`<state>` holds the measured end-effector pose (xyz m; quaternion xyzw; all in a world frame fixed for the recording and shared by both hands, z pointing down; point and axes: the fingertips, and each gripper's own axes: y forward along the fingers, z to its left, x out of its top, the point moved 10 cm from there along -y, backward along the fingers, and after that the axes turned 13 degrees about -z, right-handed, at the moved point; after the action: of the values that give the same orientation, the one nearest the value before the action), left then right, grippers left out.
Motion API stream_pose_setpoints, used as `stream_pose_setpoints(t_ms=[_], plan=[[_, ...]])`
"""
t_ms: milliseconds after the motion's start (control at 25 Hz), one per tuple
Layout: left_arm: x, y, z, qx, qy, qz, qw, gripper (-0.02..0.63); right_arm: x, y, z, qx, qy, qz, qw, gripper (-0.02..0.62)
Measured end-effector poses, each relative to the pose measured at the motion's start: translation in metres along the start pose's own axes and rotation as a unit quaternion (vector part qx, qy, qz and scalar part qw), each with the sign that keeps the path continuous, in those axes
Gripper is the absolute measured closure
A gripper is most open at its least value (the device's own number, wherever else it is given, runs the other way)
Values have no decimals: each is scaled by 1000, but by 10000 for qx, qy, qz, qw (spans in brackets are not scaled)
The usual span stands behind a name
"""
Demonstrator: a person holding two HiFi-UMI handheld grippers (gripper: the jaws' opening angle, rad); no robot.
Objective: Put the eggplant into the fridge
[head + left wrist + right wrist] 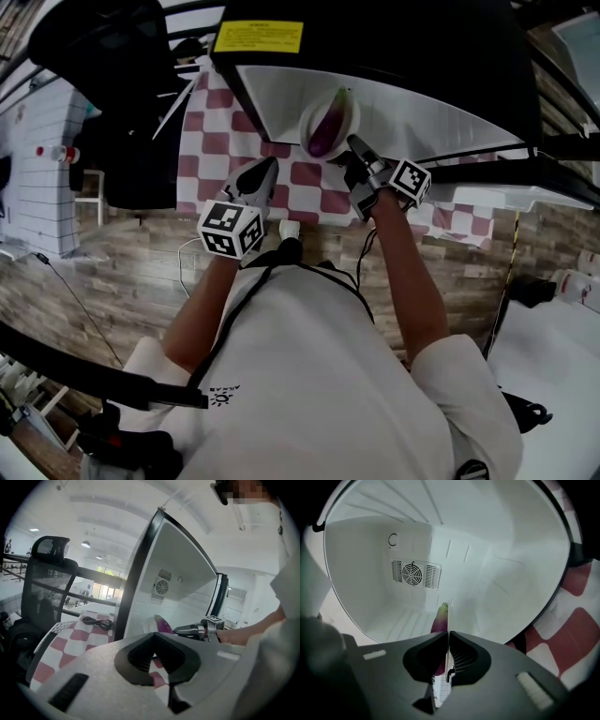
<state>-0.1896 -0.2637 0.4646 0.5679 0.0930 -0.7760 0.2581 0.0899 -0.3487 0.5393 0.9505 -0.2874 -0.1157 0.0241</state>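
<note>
Right gripper [448, 633] jaws clamp the plate [349, 105] rim, seen edge-on. Eggplant [439, 619] at lower centre is half hidden behind them, against the fridge [487, 573] interior. Left gripper [154, 635] jaws are closed and empty.

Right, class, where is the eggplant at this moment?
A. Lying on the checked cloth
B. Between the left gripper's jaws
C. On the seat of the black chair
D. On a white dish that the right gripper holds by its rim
D: the eggplant lies on the white dish, whose rim the right gripper pinches at the mouth of the open fridge.
</note>
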Motion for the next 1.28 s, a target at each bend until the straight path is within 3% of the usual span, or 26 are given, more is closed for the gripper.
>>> stream_pose_setpoints(t_ms=[440,1280], plan=[[-4,8,11,-34,25,136,9999,600,3,40,-22,-130,-128,212,9996,572],[-4,-3,38,260,5,231,9994,600,2,92,-47,-322,-113,496,9982,572]])
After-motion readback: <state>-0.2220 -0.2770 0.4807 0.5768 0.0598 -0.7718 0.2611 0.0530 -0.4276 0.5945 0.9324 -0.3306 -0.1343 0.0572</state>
